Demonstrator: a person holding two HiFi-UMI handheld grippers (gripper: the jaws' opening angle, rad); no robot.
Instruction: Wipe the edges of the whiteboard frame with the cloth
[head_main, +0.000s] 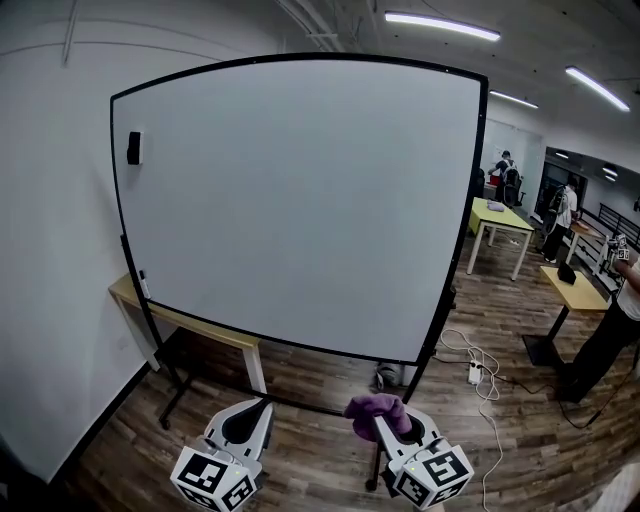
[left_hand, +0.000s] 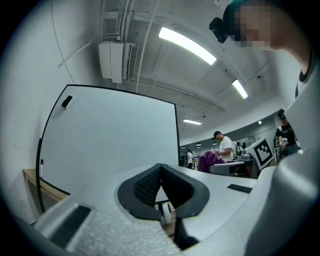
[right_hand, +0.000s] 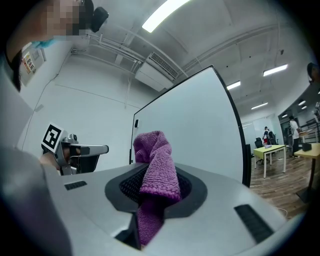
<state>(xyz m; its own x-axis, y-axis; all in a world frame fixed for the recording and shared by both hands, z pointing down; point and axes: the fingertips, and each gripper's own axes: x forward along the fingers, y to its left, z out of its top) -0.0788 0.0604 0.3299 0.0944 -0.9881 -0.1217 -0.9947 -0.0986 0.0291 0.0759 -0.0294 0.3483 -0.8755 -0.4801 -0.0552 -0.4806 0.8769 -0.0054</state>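
Note:
A large whiteboard (head_main: 300, 200) with a thin black frame (head_main: 477, 220) stands on a wheeled stand ahead of me. My right gripper (head_main: 392, 428) is held low in front of it, shut on a purple cloth (head_main: 374, 408) that bunches up above the jaws; in the right gripper view the cloth (right_hand: 156, 170) hangs between the closed pads. My left gripper (head_main: 245, 420) sits low at the left, shut with nothing between its jaws (left_hand: 161, 186). Both grippers are well short of the board. A black eraser (head_main: 134, 147) sticks to the board's upper left.
A wooden table (head_main: 180, 322) stands behind the board against the white wall. Cables and a power strip (head_main: 474, 372) lie on the wood floor at the right. Yellow-green desks (head_main: 500, 218) and several people are farther right.

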